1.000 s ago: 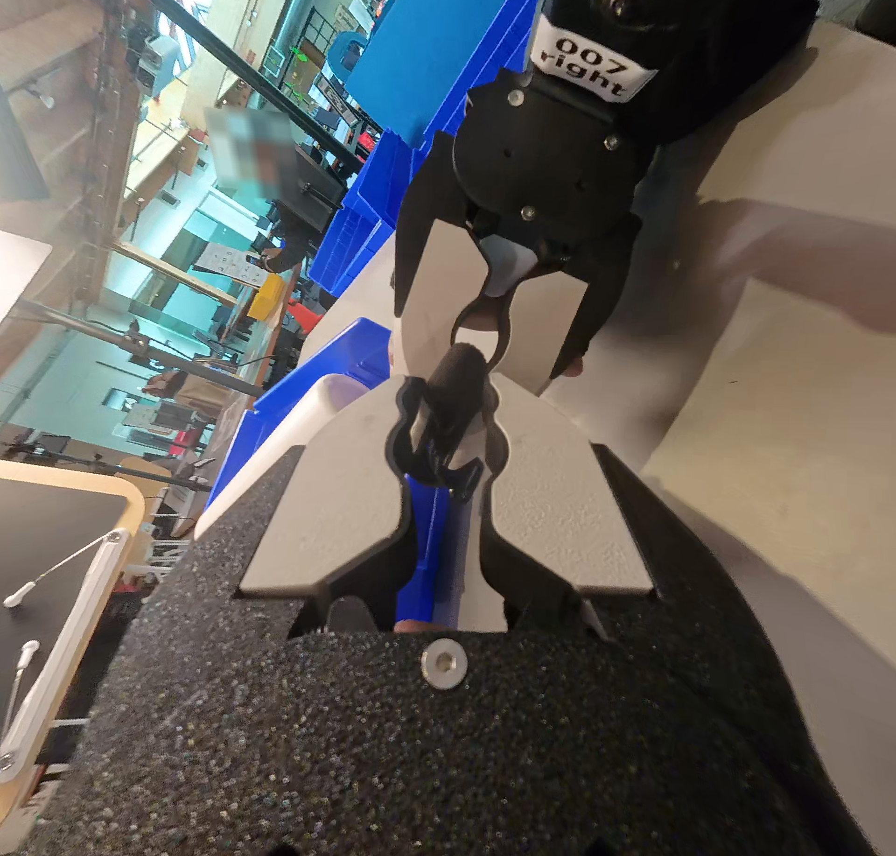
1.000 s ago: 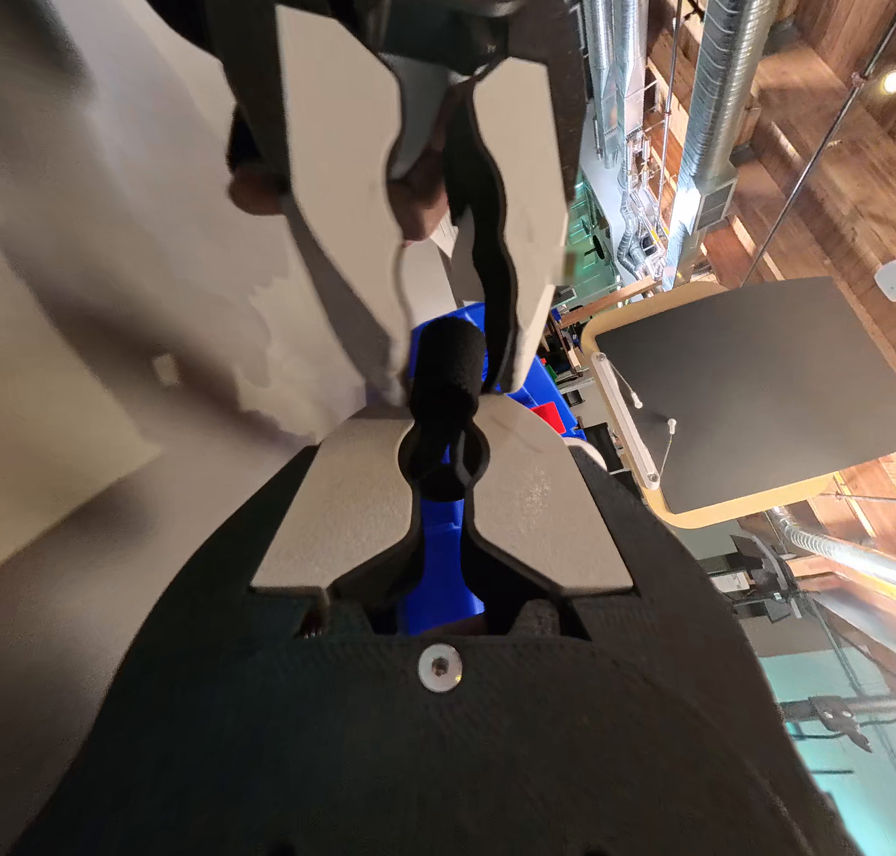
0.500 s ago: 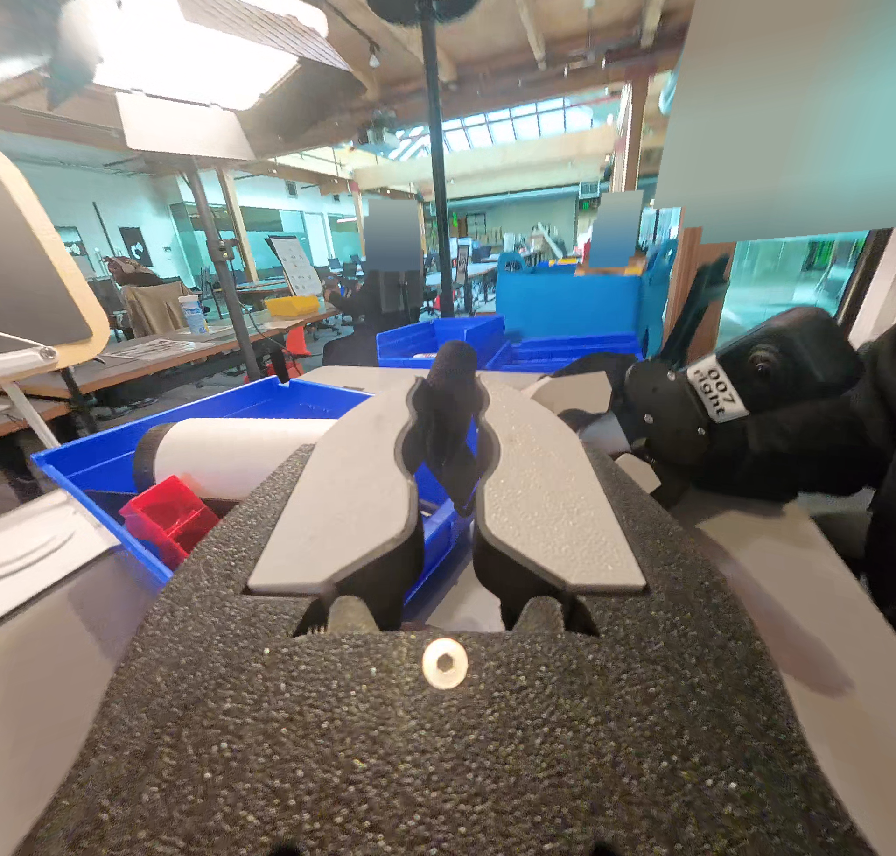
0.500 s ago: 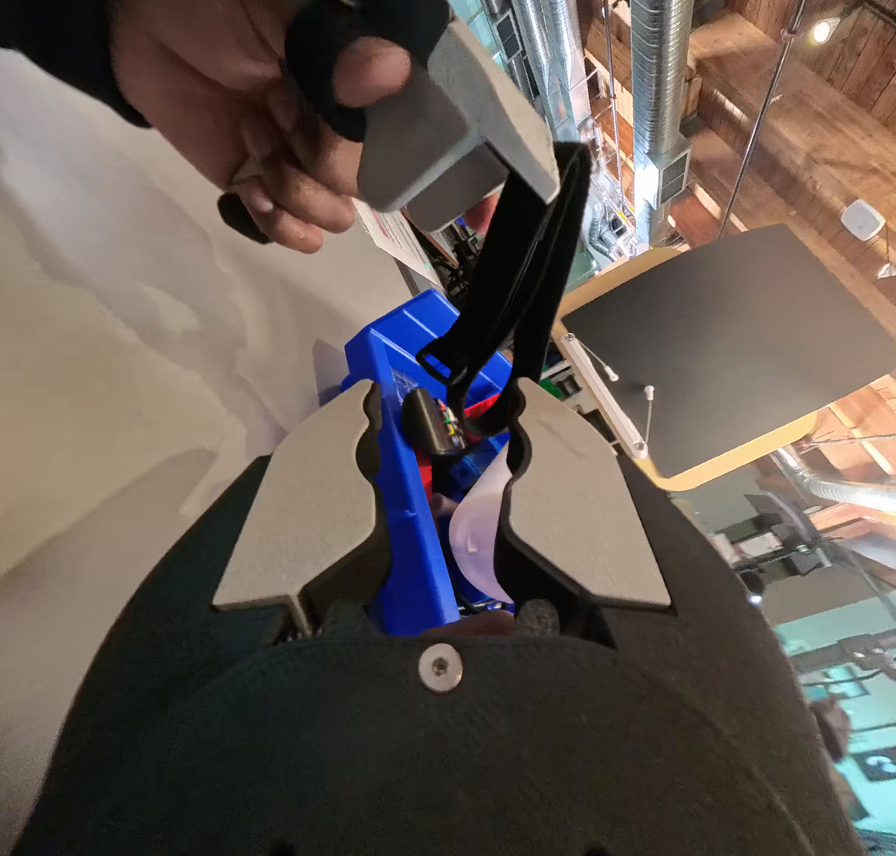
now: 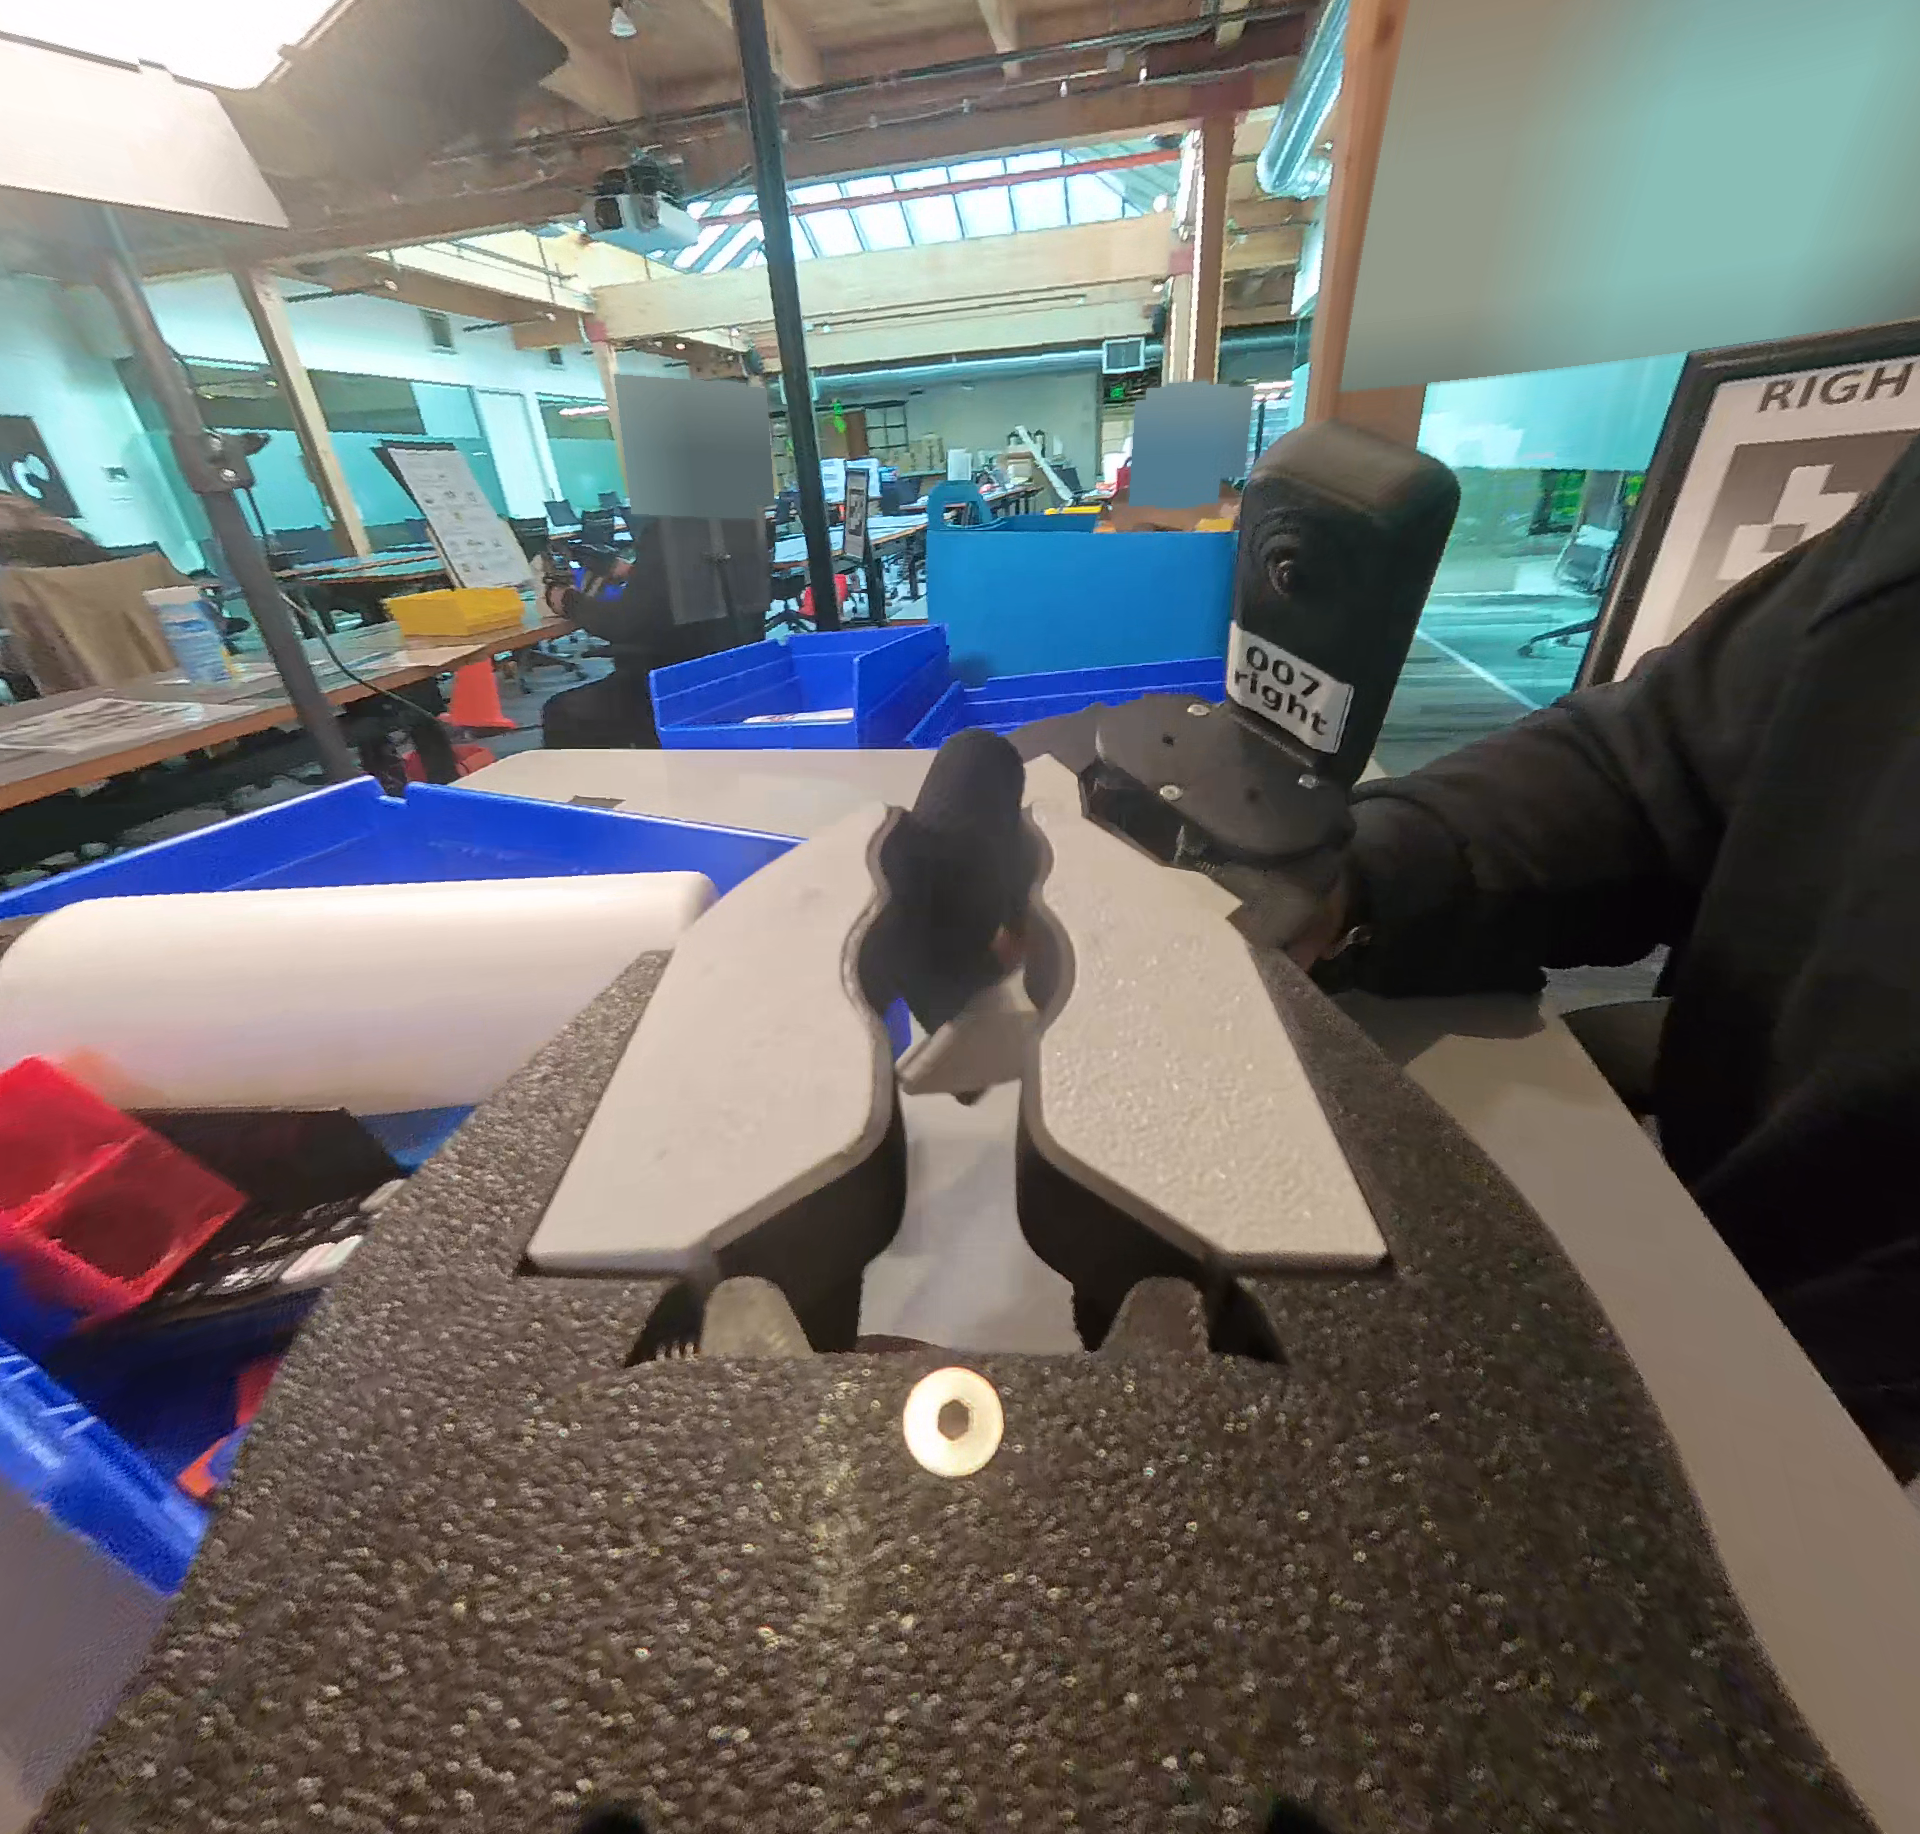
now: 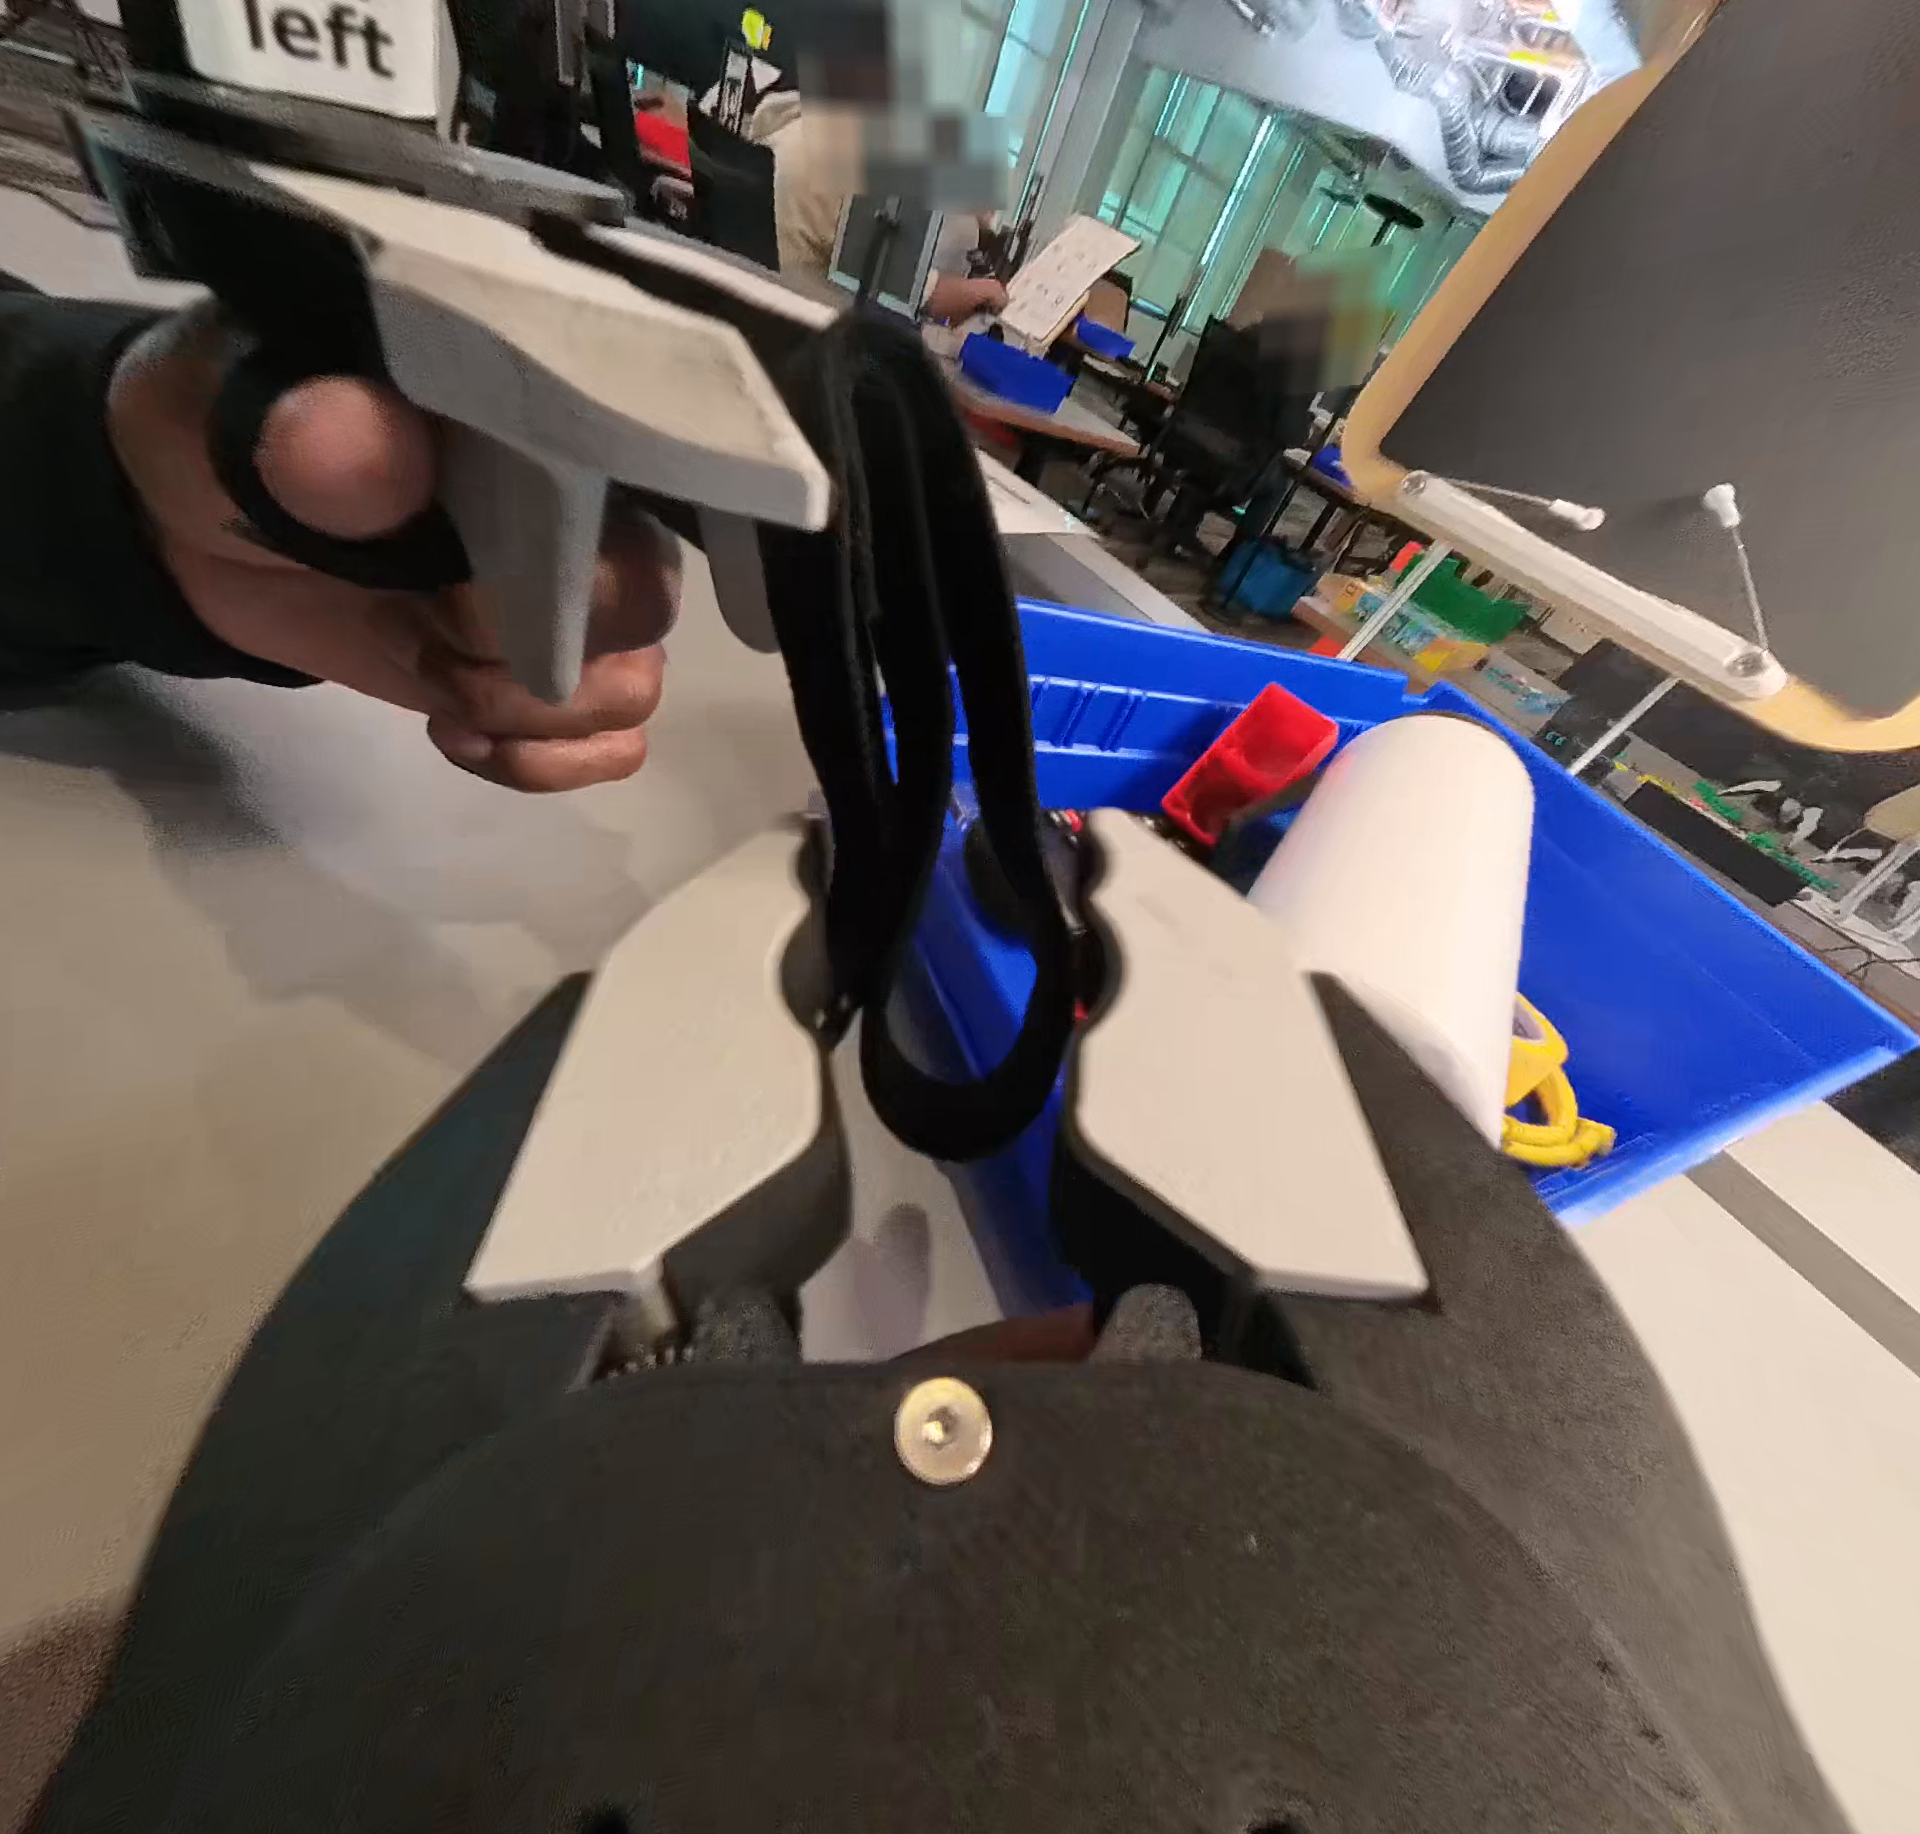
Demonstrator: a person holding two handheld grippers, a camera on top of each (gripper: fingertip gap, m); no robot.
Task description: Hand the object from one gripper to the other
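The object is a black strap loop with a padded end [image 5: 966, 776]. My left gripper [image 5: 961, 849] is shut on its top. In the right wrist view the strap [image 6: 914, 745] hangs down from the left gripper [image 6: 821, 413], which a hand holds at upper left. The loop dangles between the spread fingers of my right gripper [image 6: 951, 839], which is open; I cannot tell whether the loop touches them. In the left wrist view the right gripper's black body [image 5: 1216, 787] sits just behind and right of my left fingers, held by a hand in a black sleeve.
A blue bin [image 6: 1662, 1005] stands on the pale table [image 6: 260, 953], holding a white roll [image 6: 1403, 880], a red box [image 6: 1247, 756] and a yellow cable [image 6: 1548, 1130]. The bin [image 5: 416, 839] is at left in the left wrist view. More blue bins [image 5: 810, 683] stand behind. My hands' fingertips stand some 6 centimetres from each other.
A second ago the right gripper was shut on the black strap; it has opened. The left gripper has closed on the strap and holds it. Both grippers have swung round to level.
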